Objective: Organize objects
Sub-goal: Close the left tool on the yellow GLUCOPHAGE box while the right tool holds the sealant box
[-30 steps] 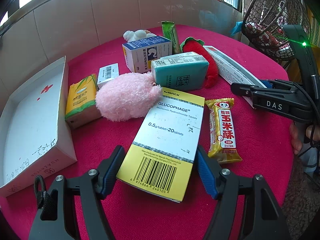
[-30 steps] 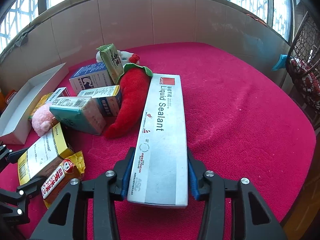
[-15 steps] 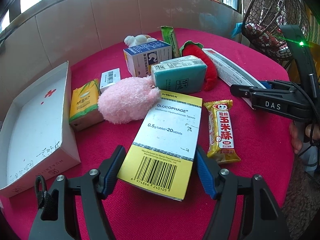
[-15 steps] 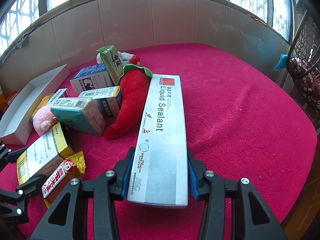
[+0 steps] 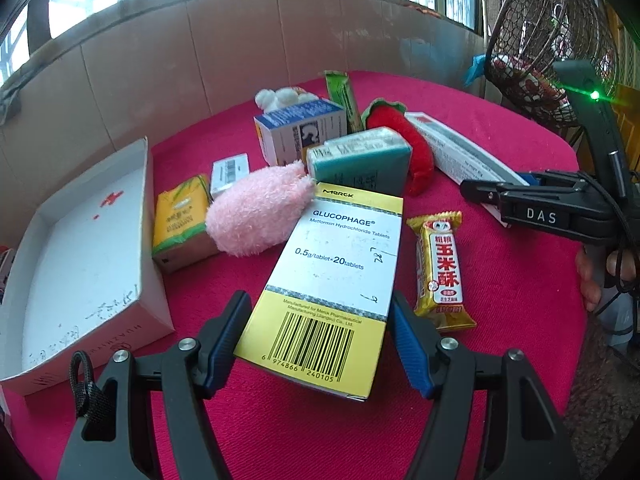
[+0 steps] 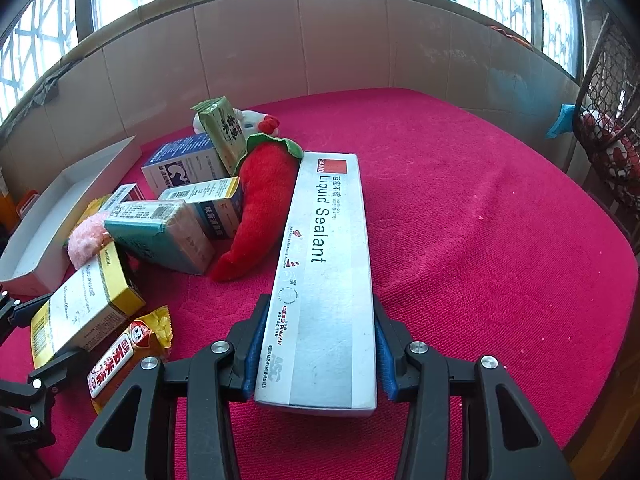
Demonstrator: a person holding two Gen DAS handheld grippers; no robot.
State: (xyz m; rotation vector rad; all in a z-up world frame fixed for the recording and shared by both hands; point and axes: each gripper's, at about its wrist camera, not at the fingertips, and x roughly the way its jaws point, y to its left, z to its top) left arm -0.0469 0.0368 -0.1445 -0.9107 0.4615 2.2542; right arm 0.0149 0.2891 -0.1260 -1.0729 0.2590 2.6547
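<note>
My left gripper point(image 5: 320, 330) is shut on the near end of a yellow and white Glucophage box point(image 5: 332, 276), which also shows in the right wrist view point(image 6: 80, 304). My right gripper point(image 6: 318, 346) is shut on the near end of a long silver Liquid Sealant box point(image 6: 326, 264), seen in the left wrist view point(image 5: 460, 152) too. Between them lie a yellow snack bar point(image 5: 440, 268), a pink plush point(image 5: 256, 212), a teal box point(image 5: 360, 160) and a red plush chili point(image 6: 260, 208).
An open white box point(image 5: 80, 248) stands at the left on the red cloth point(image 6: 480, 220). A blue and white box point(image 5: 300, 132), a green packet point(image 5: 340, 96), a yellow pack point(image 5: 180, 216) and a wire basket point(image 5: 532, 40) stand around.
The left gripper has lifted slightly with the Glucophage box, so the scene sits lower in its view. The right gripper and the sealant box have hardly moved.
</note>
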